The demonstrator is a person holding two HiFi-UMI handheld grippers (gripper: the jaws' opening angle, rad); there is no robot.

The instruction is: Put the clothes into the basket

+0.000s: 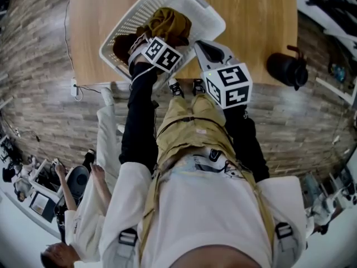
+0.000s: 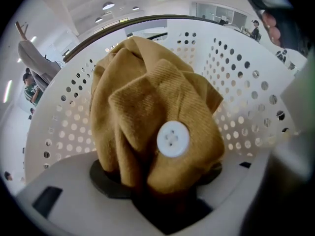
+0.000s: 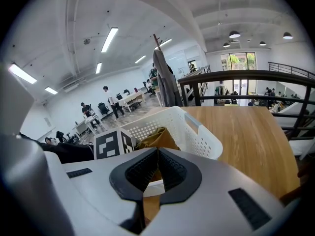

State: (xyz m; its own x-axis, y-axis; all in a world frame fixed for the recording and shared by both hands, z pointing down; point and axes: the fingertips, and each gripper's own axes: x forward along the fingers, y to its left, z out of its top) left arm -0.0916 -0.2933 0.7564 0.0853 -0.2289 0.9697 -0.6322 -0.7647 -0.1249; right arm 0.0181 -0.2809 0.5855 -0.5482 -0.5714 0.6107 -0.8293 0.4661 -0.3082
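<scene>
On the wooden table (image 1: 262,15), at the edge nearest the person, stands a white perforated basket (image 1: 203,13), set at an angle to the table's sides. Inside it is a mustard-brown garment (image 1: 170,24), bunched into a thick fold that rises above the rim in the head view. The left gripper (image 2: 160,186) points steeply down into the basket, and its jaws are clamped on this garment: in the left gripper view the cloth swells out from between the dark pads and fills the middle of the picture, with the basket's holed wall curving behind it. The right gripper (image 3: 156,154) hangs just beside the basket's near right side, apart from it, with its jaws brought together tip to tip and nothing between them. A black jug (image 1: 286,68) stands well apart on the table's right side. A white four-hole button (image 2: 173,139) sits on the front of the gripped fold.
</scene>
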